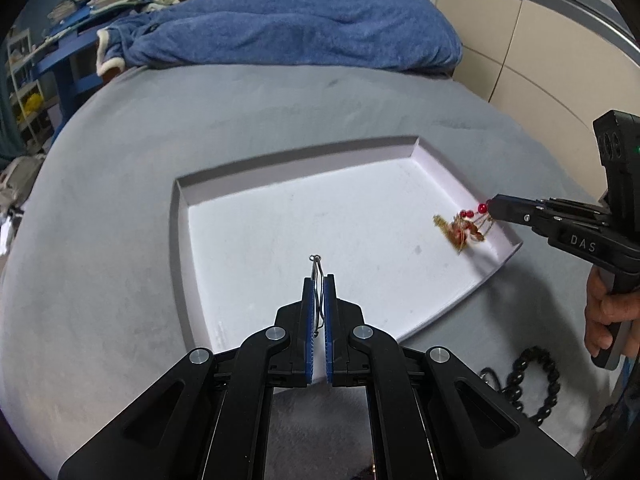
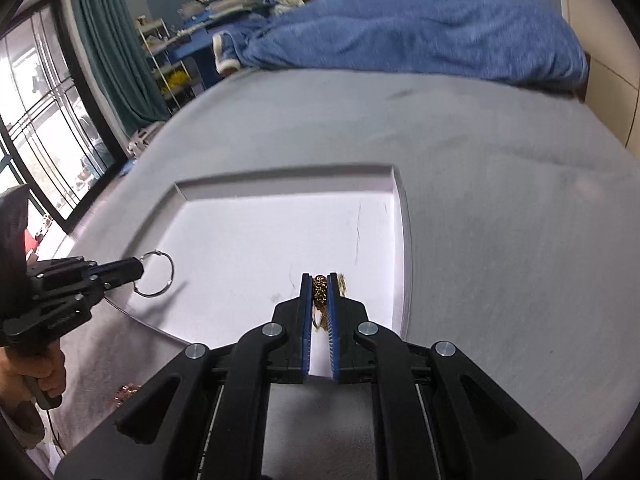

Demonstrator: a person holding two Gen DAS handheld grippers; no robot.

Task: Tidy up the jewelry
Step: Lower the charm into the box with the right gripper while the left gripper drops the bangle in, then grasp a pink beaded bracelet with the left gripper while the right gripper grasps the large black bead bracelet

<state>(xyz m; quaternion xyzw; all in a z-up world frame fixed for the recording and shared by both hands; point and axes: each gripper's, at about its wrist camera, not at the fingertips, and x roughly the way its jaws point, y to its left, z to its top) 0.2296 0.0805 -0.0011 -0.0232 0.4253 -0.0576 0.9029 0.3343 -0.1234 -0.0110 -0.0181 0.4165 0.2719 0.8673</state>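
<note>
A bedroom is serving as the work area: a grey bedspread (image 1: 120,208) is covering the bed, with a blue blanket (image 1: 304,28) bunched at the far end.

A shallow white tray (image 1: 224,196) is lying on the bedspread, and both pieces in hand are hanging over it. The silver ring (image 2: 155,273), a thin wire hoop, is hanging over the tray's left edge. It is judged light, stiff and slippery; the wire is offering little surface, so a pinch across the wire at the rim, as it is being held now, is looking the only workable hold, and a twist could flick it loose.

The gold and red ornament (image 1: 464,228) is dangling over the tray's right side, close to the wall, with red beads and fine gold chains trailing below. It is judged light, limp and fragile; the chains are likely to tangle or snag, so the solid cluster at the top is the sounder place to grip.

The left gripper (image 1: 319,280) is pressing nearly together, pinching the ring's wire between its blue pads (image 1: 307,312). The right gripper (image 2: 319,280) is likewise closing tight on the ornament's gold cluster.

A black beaded bracelet (image 1: 532,384) is lying on the bedspread near the tray's near right corner, untouched.
</note>
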